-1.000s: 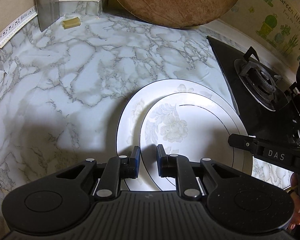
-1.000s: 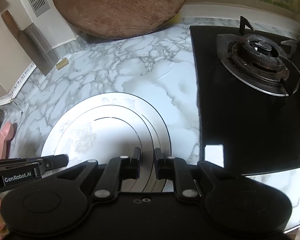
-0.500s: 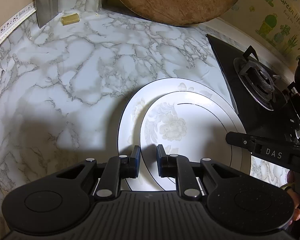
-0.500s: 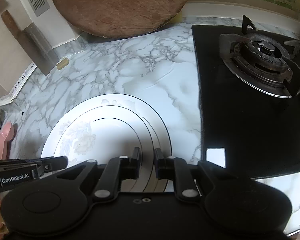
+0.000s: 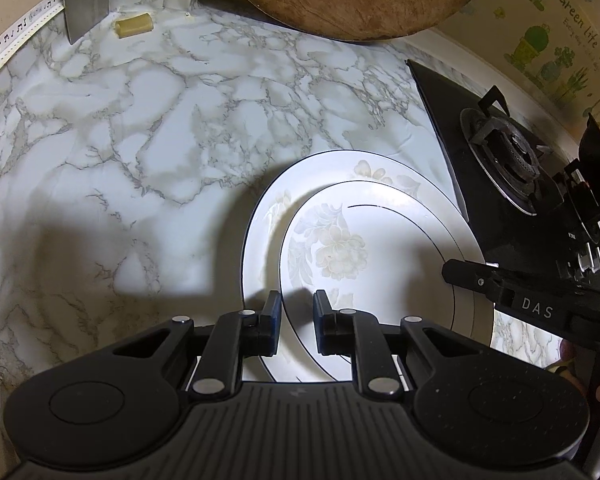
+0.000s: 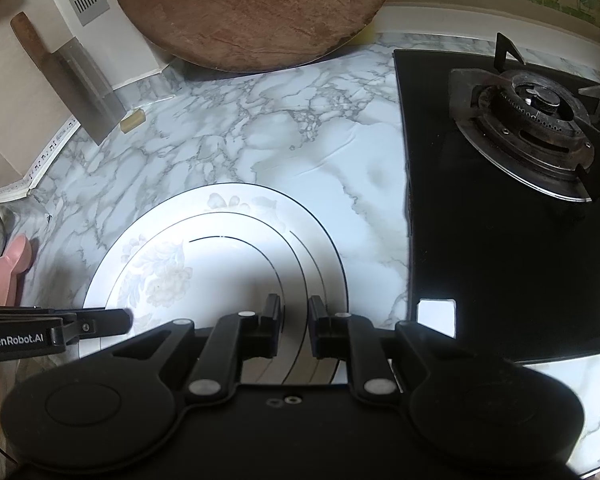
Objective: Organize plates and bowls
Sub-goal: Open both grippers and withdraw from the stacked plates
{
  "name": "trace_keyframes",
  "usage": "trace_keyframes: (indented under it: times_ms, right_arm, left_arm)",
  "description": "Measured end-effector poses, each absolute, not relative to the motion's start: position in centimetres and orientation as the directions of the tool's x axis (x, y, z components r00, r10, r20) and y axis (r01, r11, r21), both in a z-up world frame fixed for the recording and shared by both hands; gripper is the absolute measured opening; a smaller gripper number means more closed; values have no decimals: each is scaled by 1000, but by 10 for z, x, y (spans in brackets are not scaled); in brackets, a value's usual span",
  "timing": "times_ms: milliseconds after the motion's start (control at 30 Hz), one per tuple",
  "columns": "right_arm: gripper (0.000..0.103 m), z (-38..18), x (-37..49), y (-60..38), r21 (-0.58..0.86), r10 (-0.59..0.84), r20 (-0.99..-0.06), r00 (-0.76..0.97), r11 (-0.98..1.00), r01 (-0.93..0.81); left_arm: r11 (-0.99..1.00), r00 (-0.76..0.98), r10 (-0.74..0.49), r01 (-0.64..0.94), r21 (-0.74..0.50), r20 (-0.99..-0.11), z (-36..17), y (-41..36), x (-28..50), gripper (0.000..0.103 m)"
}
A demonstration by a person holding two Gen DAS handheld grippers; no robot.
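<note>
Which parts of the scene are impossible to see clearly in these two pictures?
- Near rims of the small floral plate and the large white plate: hidden by the gripper bodies in both views.
- Whether the jaws touch a plate: unclear.
- Round wooden board: top cut off by the frame edge.

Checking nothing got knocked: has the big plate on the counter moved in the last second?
No. The large plate keeps the same gap to the left edge of the hob in the right wrist view; the whole scene just drifts slightly.

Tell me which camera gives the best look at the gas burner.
Right wrist view: the gas burner appears whole, near and sharp on the black hob. The left wrist view shows it smaller, at the right edge, partly cut off by the other gripper.
</note>
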State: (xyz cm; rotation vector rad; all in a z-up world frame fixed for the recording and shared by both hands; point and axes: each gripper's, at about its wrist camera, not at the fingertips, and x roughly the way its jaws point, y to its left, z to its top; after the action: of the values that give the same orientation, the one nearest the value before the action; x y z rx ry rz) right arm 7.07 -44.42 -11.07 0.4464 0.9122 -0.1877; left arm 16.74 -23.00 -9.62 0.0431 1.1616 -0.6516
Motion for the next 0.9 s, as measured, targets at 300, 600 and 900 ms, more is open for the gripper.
trace_keyframes:
  times_ms: [300, 600, 900]
  right_arm:
    - [15, -112, 70, -446, 305, 43, -790, 612, 893, 331]
    - [15, -112, 71, -447, 311, 48, -789, 613, 891, 330]
    - [15, -112, 72, -447, 306, 48, -791, 610, 894, 327]
  left_arm:
    - [796, 170, -473, 502, -337, -864, -97, -227, 179, 16]
    - [778, 129, -481, 519, -354, -867, -95, -224, 182, 16]
    - [768, 124, -499, 522, -372, -857, -91, -218, 185, 17]
